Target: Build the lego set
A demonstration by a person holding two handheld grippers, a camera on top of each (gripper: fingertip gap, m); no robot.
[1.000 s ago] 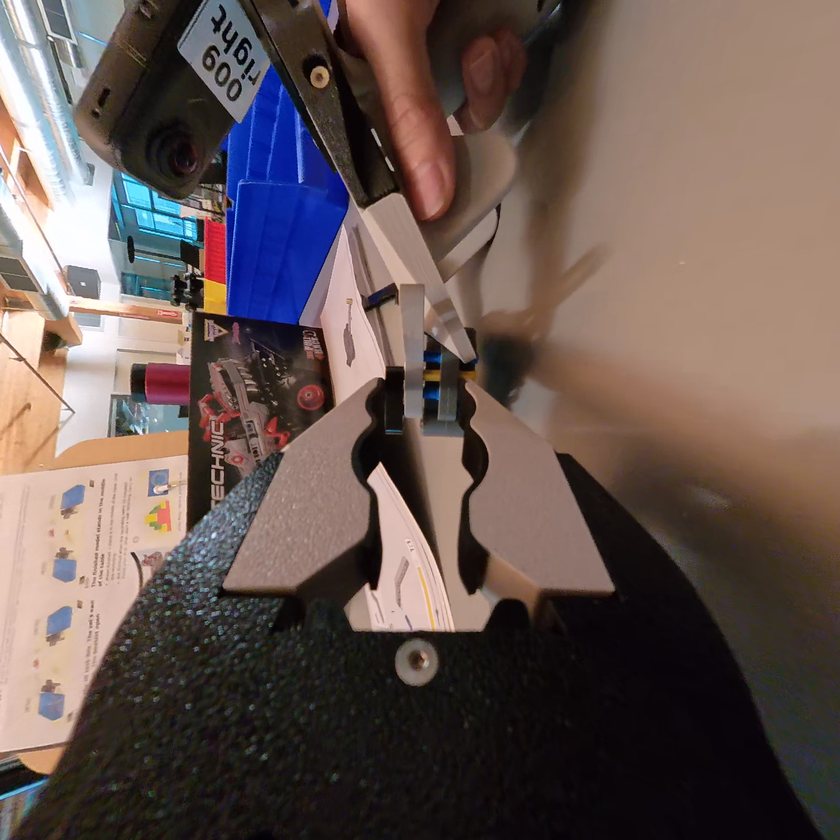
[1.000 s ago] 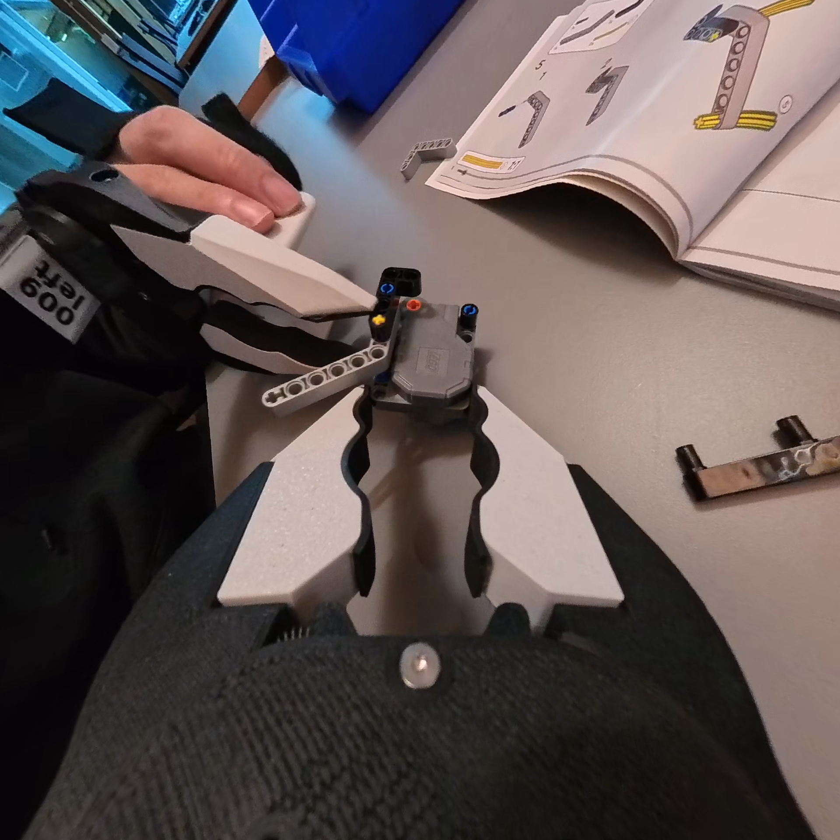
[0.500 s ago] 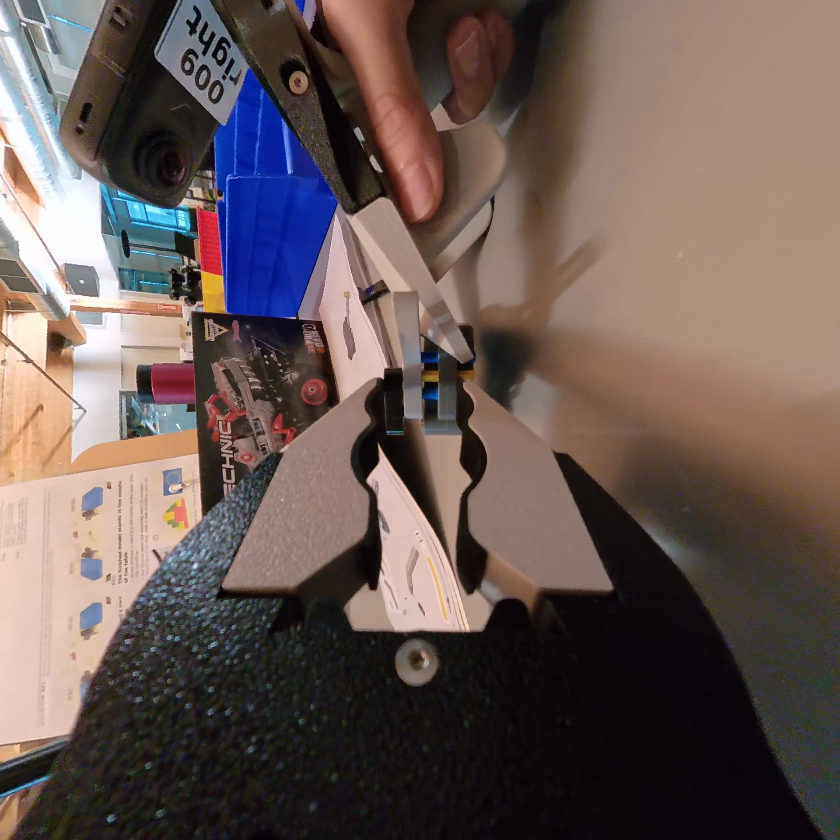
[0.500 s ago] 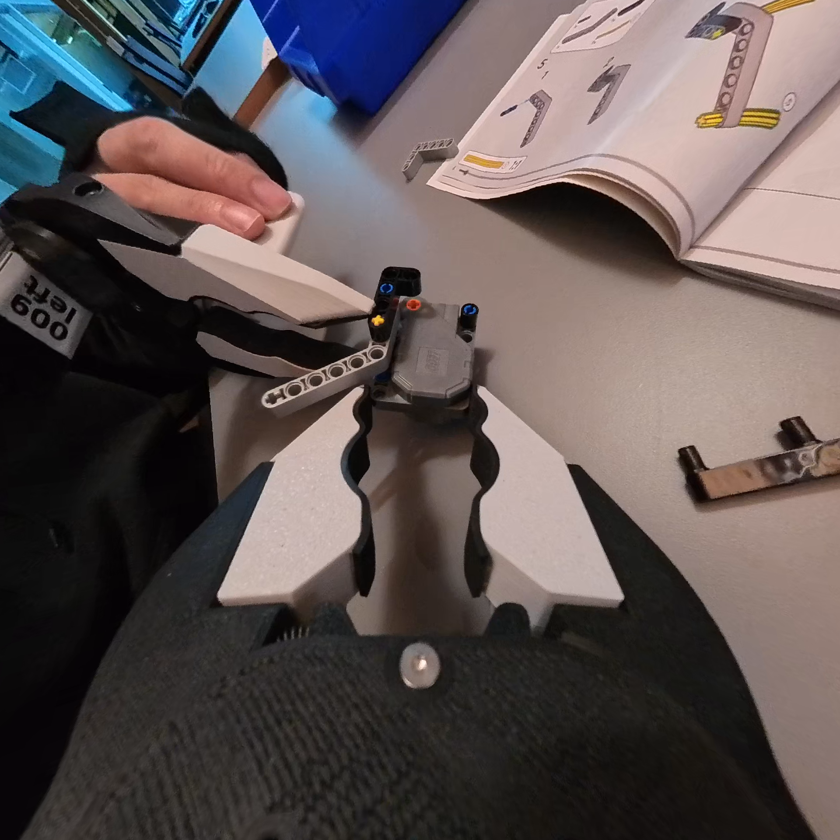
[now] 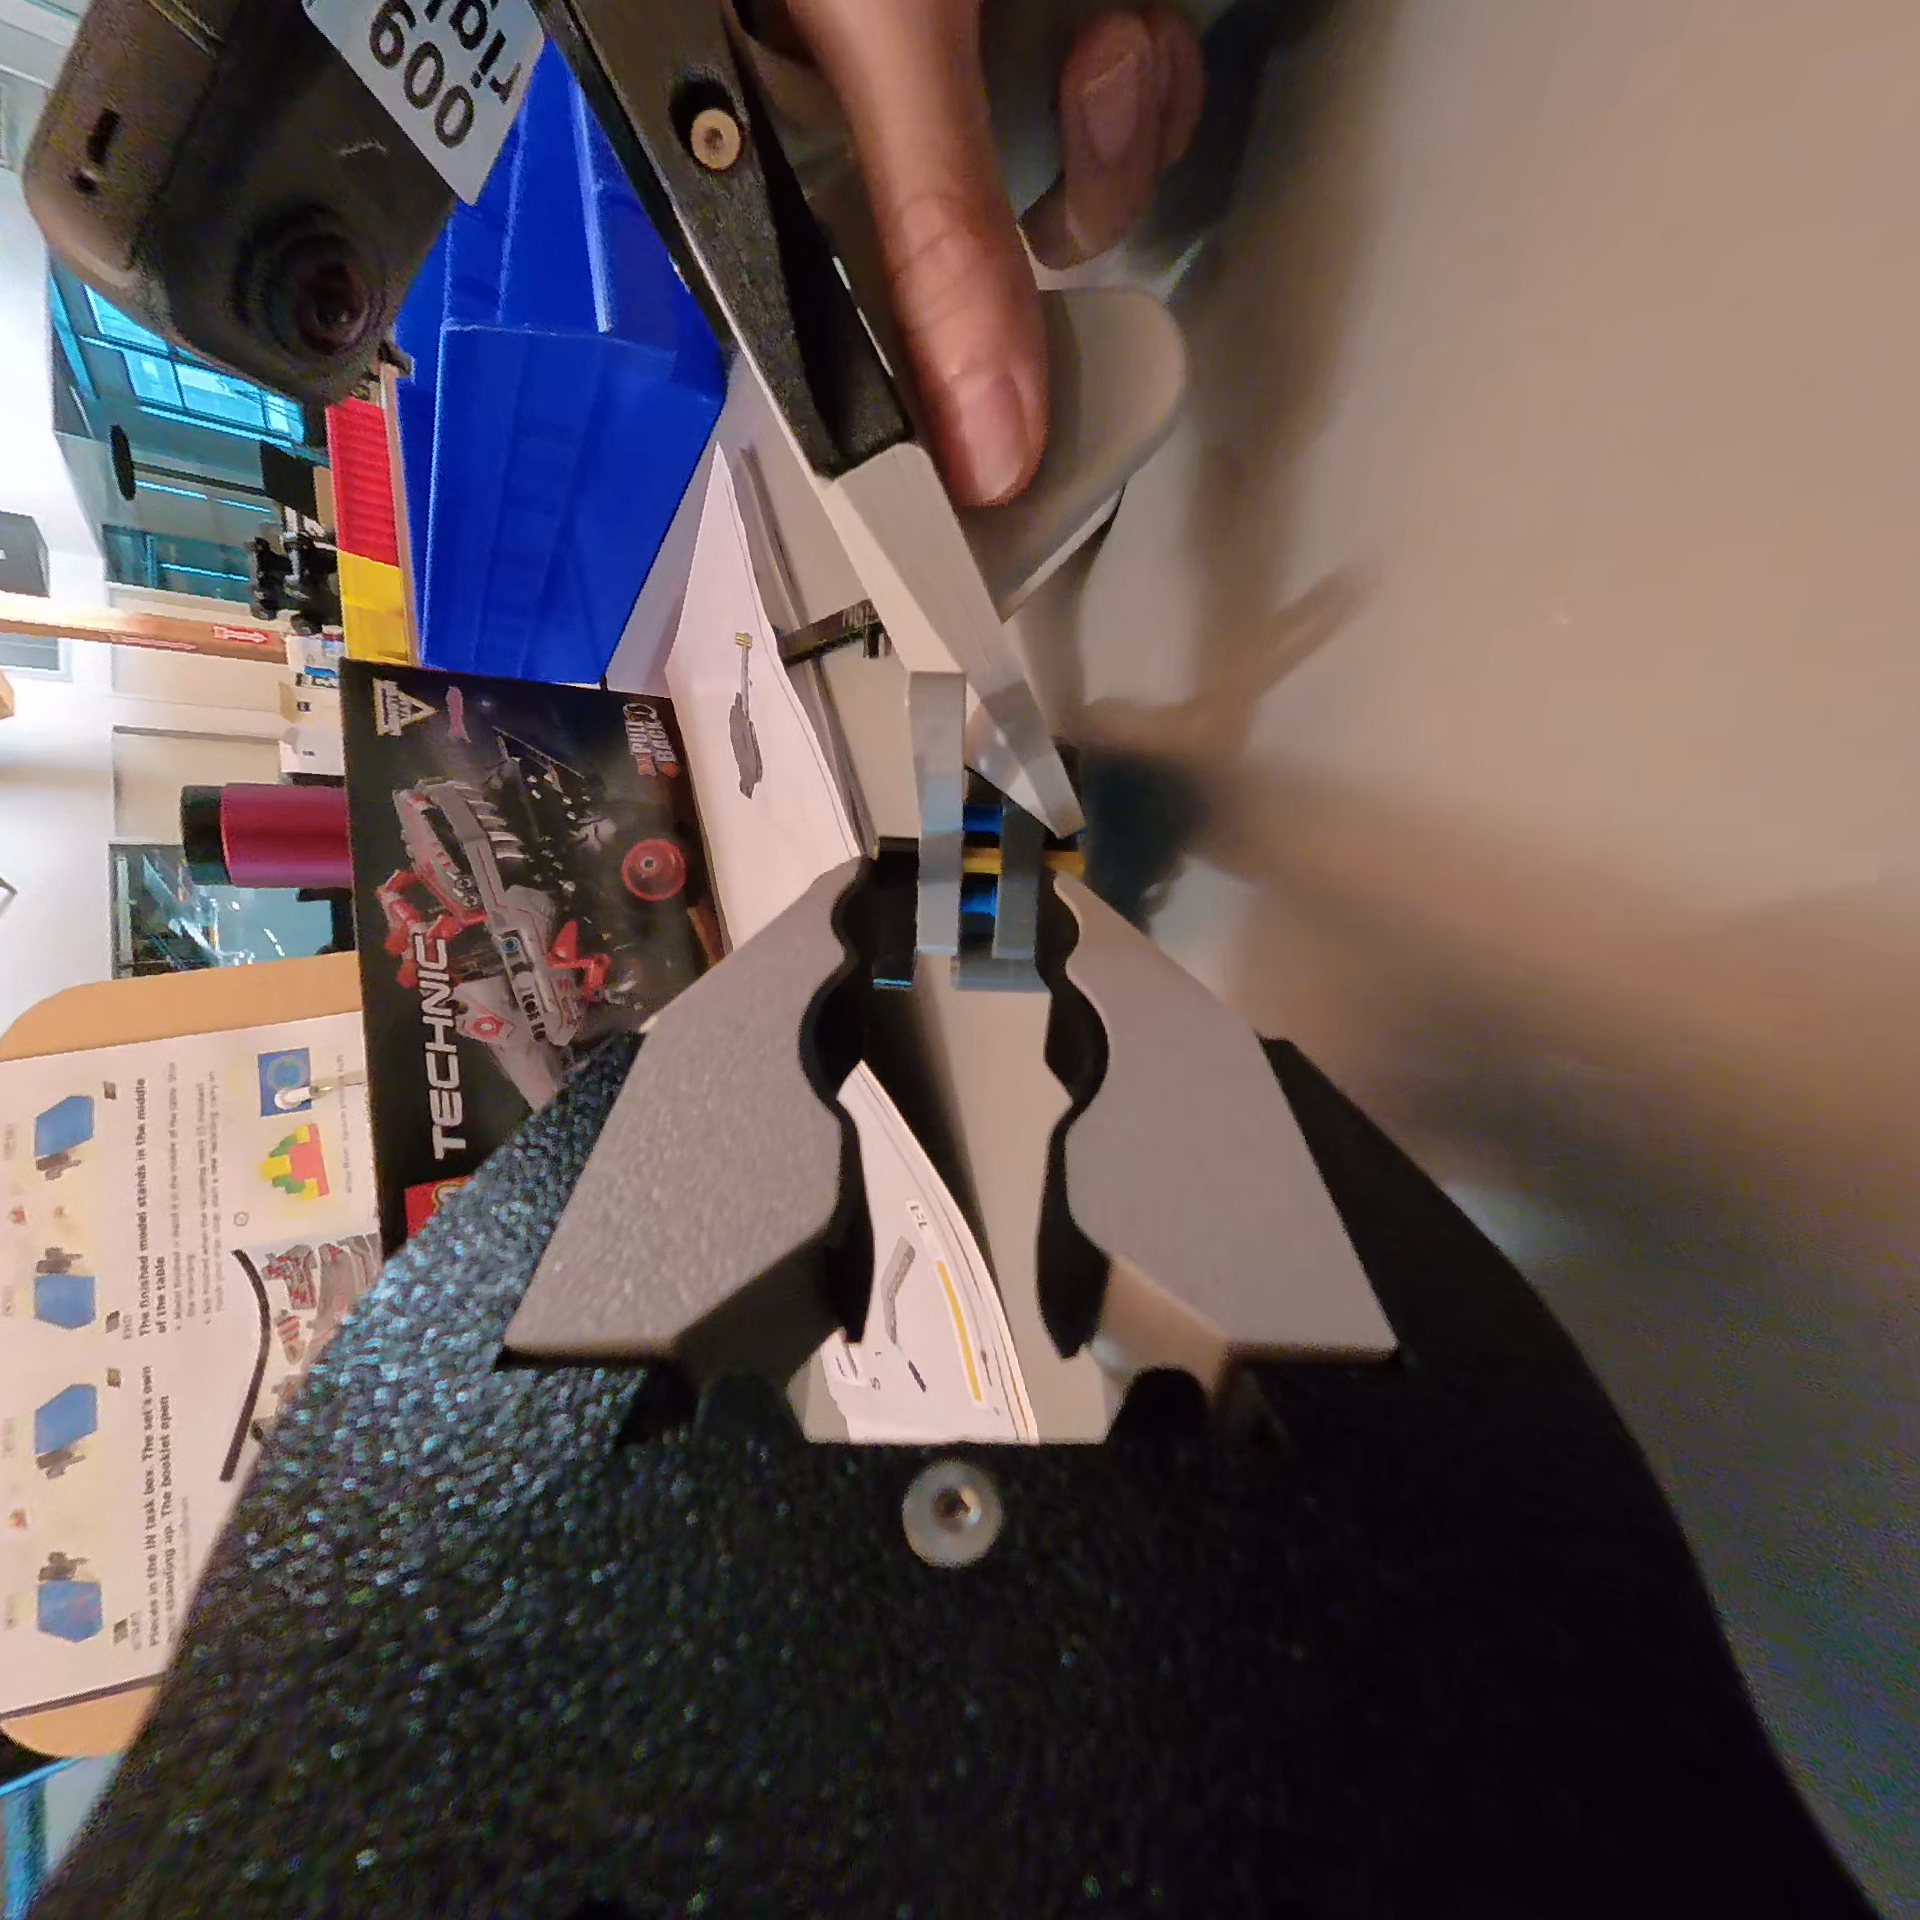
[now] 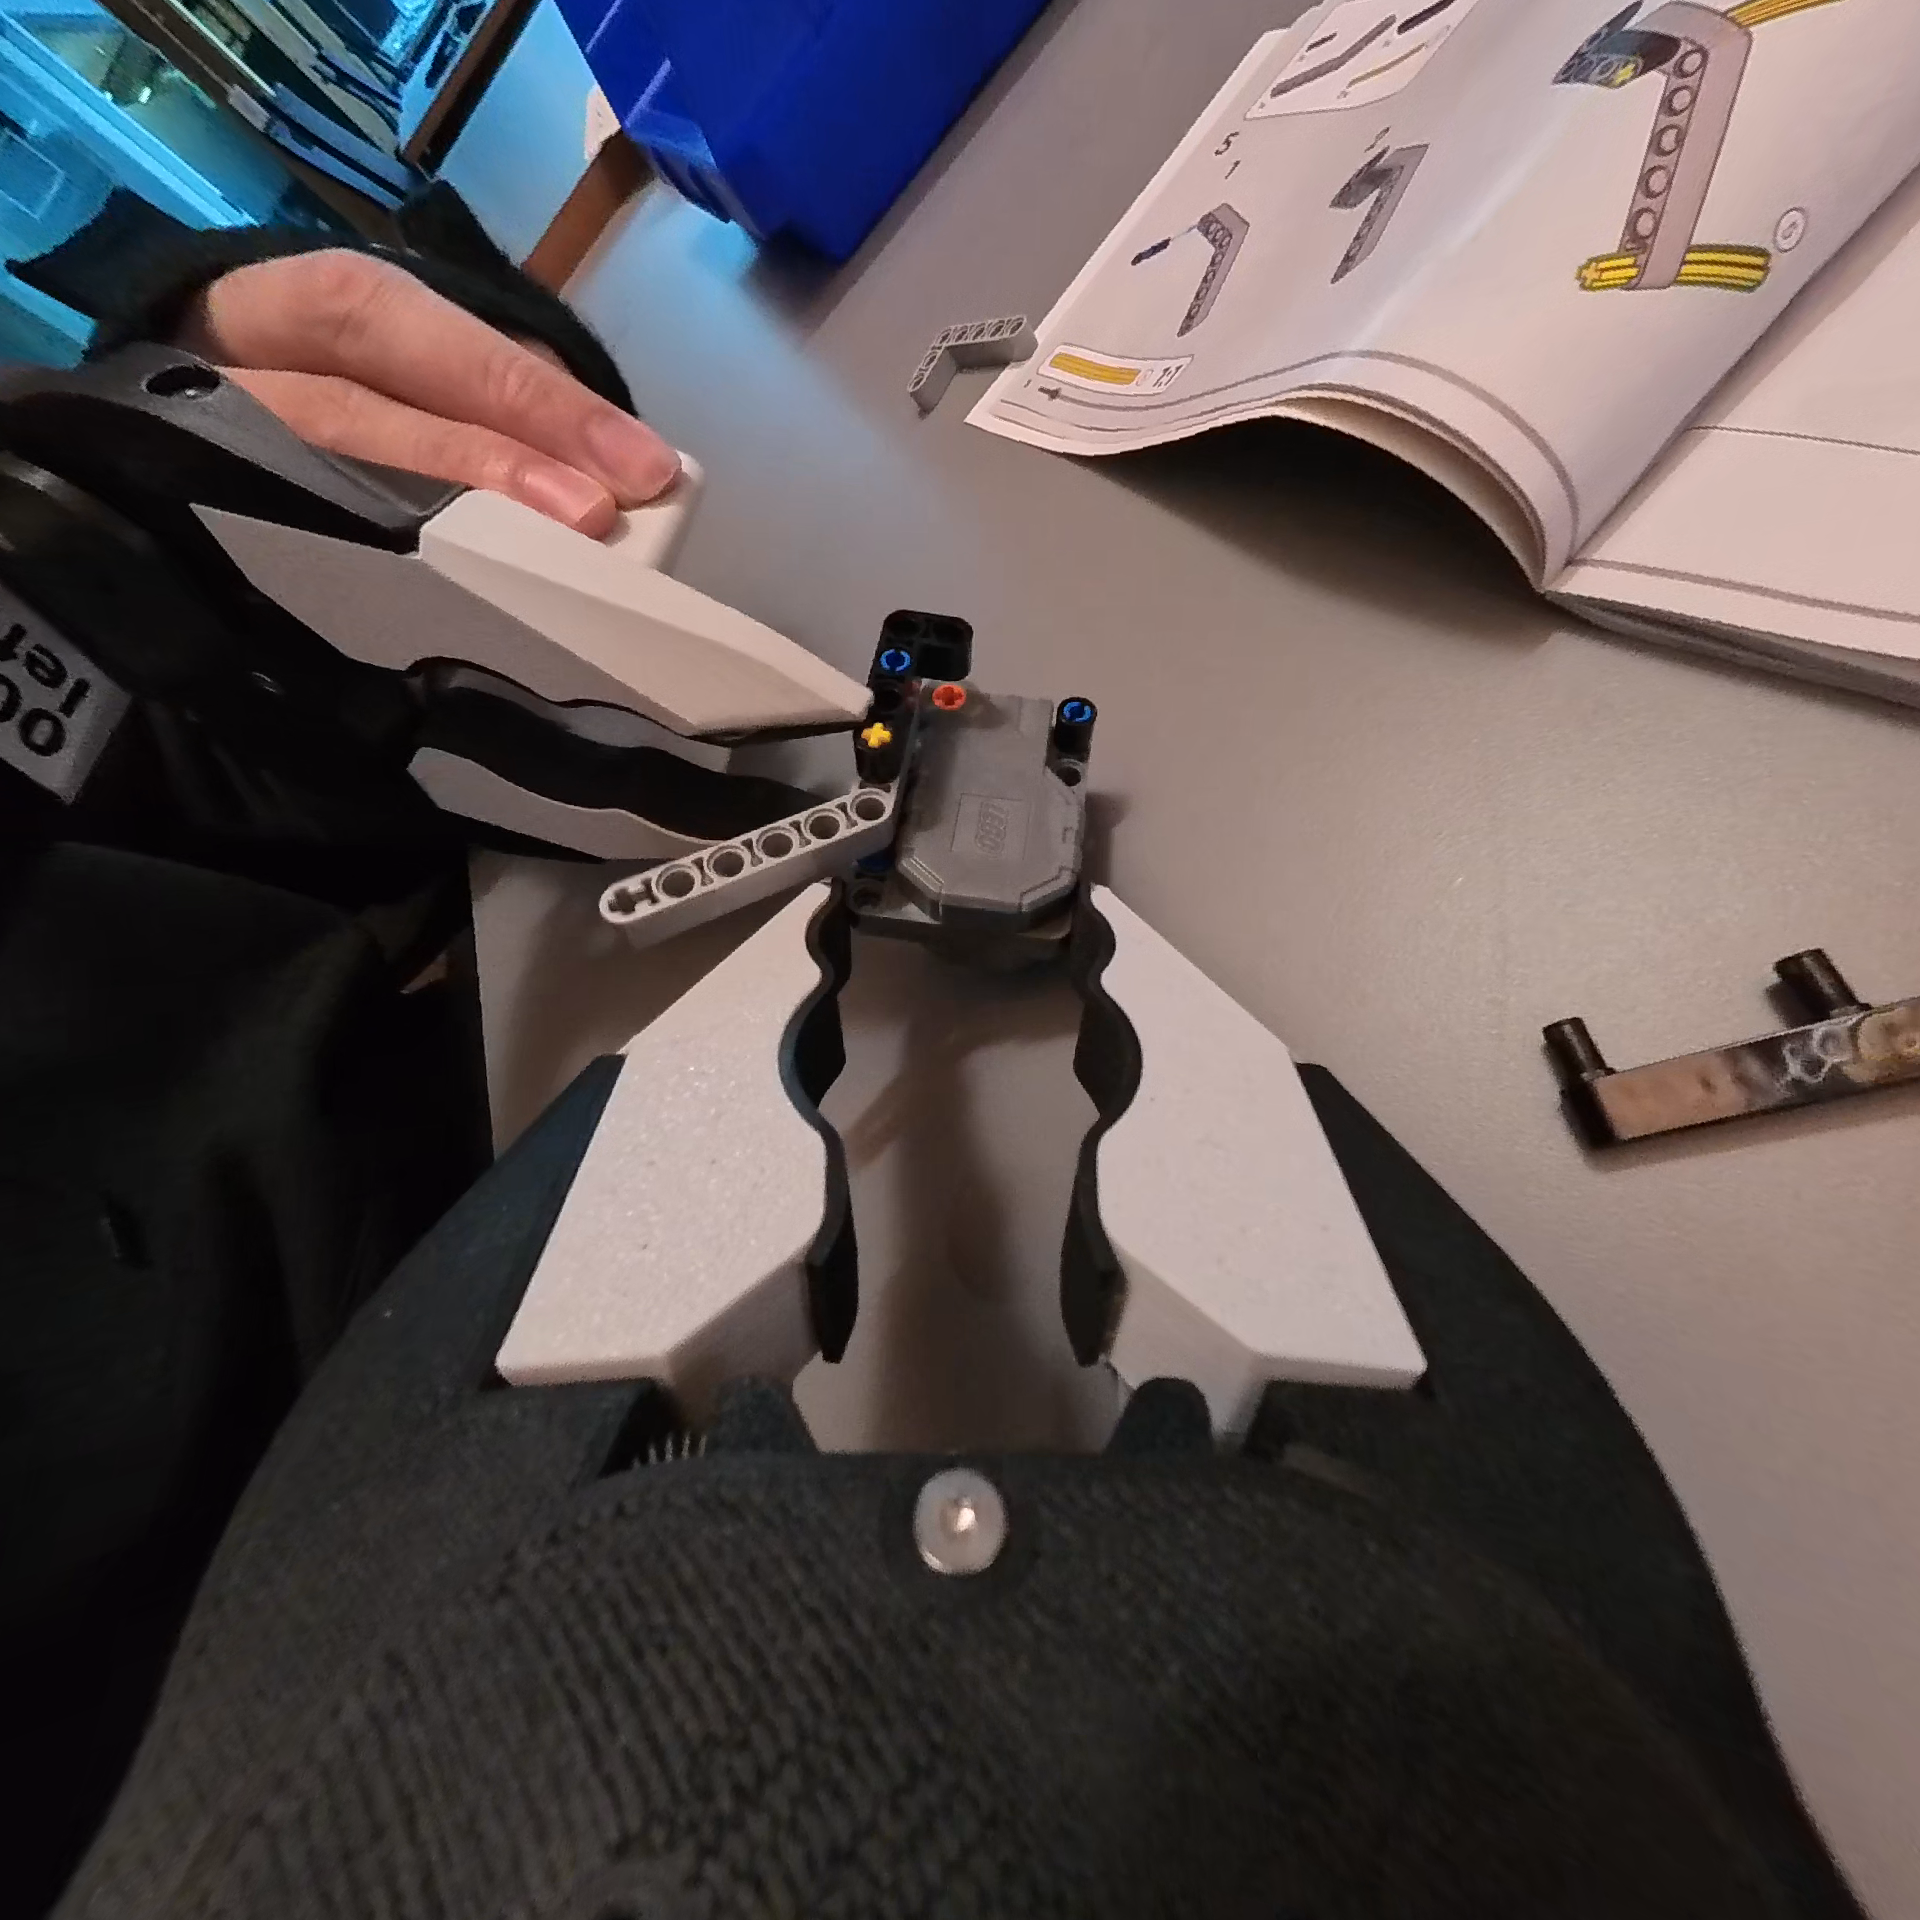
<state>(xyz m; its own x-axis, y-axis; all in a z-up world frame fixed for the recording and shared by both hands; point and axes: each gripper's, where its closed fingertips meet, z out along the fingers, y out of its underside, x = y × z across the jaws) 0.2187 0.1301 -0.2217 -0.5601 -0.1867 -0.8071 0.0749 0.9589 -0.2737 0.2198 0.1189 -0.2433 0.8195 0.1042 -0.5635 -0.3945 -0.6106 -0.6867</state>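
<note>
Black beam (image 6: 1756, 1070) cut off at right edge; possibly blurred table (image 5: 1558, 520).

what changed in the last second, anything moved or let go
Almost nothing. The left gripper tilted slightly at the handle end, but its tips stay at the black connector of the grey lego assembly. The right gripper still clamps the assembly. Nothing released; the black beam and booklet are unmoved.

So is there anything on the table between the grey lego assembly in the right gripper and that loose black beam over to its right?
Nothing visible. The right gripper holds the grey assembly by its near end, and only bare grey table lies between it and the black beam. The left gripper touches the assembly's opposite, left side.
</note>
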